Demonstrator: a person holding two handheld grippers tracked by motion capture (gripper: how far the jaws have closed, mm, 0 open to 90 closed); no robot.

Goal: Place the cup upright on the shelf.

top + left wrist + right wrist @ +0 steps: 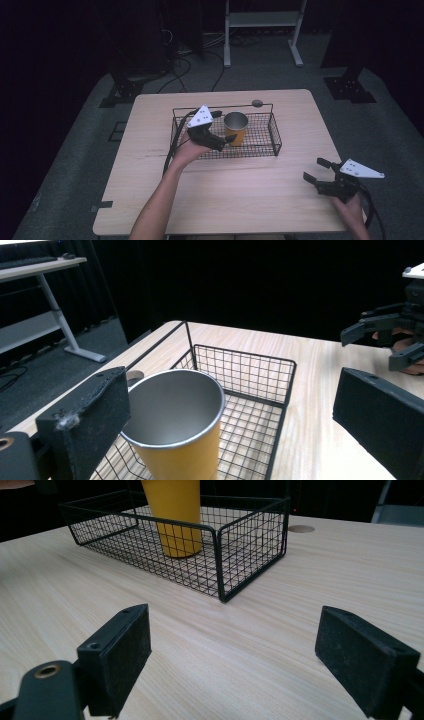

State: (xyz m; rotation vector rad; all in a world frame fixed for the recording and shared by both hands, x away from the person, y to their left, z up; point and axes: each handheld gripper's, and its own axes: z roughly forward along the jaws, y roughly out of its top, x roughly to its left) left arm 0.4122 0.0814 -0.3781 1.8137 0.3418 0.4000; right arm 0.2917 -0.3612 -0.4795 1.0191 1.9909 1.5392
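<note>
A: The left gripper [226, 140] is hovering over the wire basket [275, 140] with its jaws wide apart, and the yellow cup [176, 432] is standing upright in the basket, between the jaws but closer to the left one. Nothing is being held at this moment.

B: I am thinking the cup may be tipping if that near jaw is pushing the rim before the far jaw is arriving. The steel lining is looking smooth, so it may also be slipping.

A: The basket wall is sitting just beside the jaws, so a jaw could be catching the wire. The right gripper [320, 170] is waiting well apart, also spread open, above the wooden table [240, 205].
</note>
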